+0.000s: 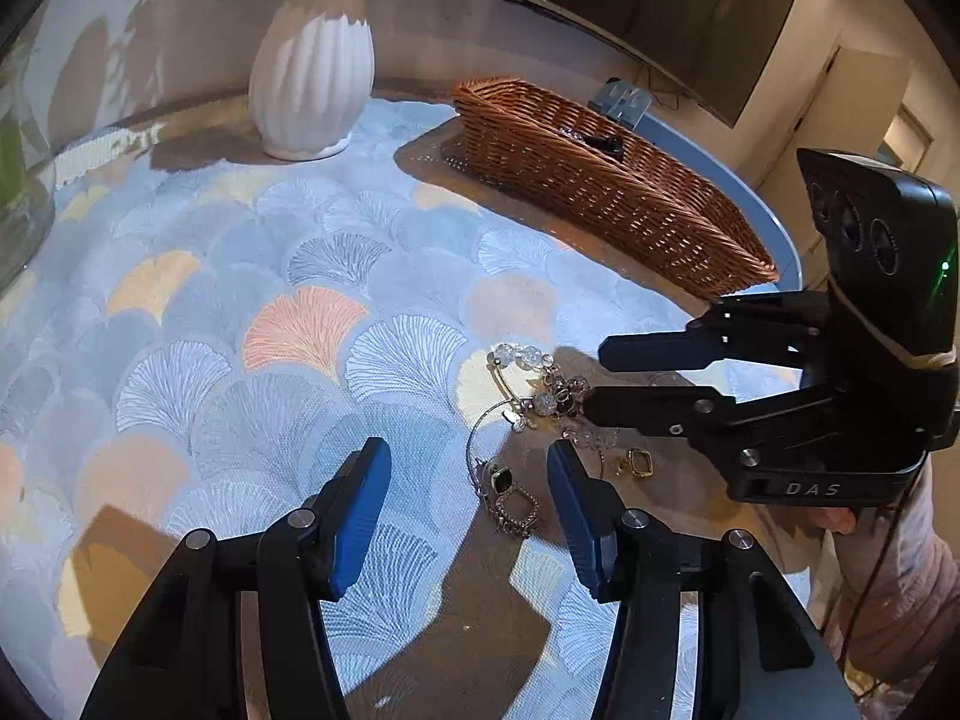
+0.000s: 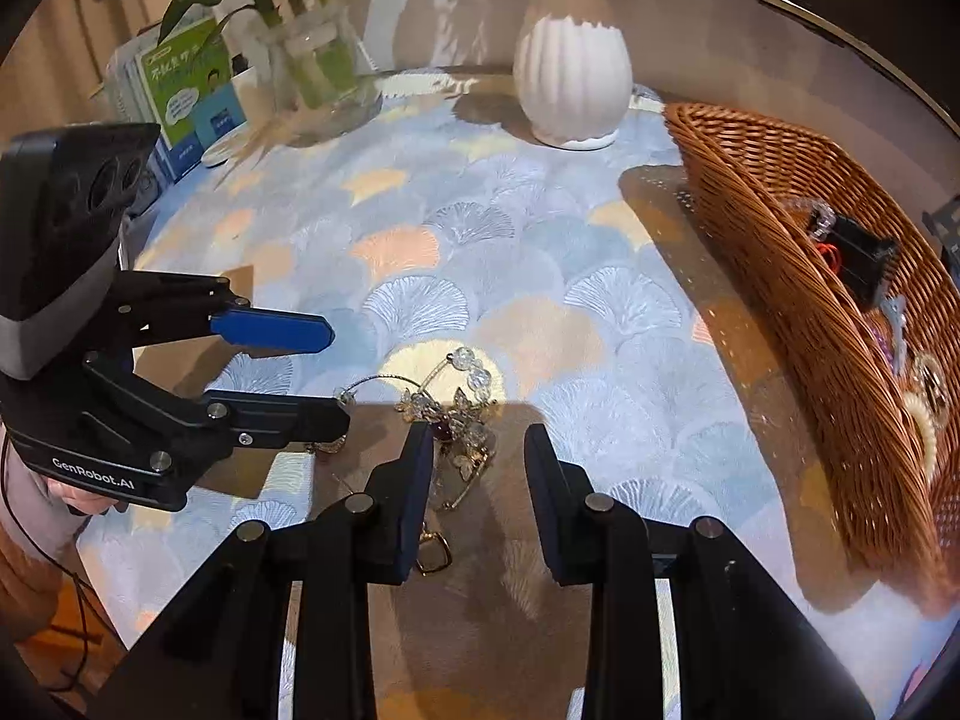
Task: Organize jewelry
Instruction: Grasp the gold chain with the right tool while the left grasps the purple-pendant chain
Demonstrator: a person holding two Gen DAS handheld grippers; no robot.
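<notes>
Both grippers, left gripper point(image 1: 468, 504) and right gripper point(image 2: 477, 480), are hovering released over the light, tangle-prone jewelry heap point(image 1: 543, 402) lying on the table point(image 1: 252, 276); the stiff wire bangle point(image 2: 378, 381) looks the surest hold.

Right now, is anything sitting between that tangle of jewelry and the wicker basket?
Nothing visible. Only bare patterned tablecloth lies between the jewelry pile and the wicker basket. The white vase stands farther back, off that path.
</notes>
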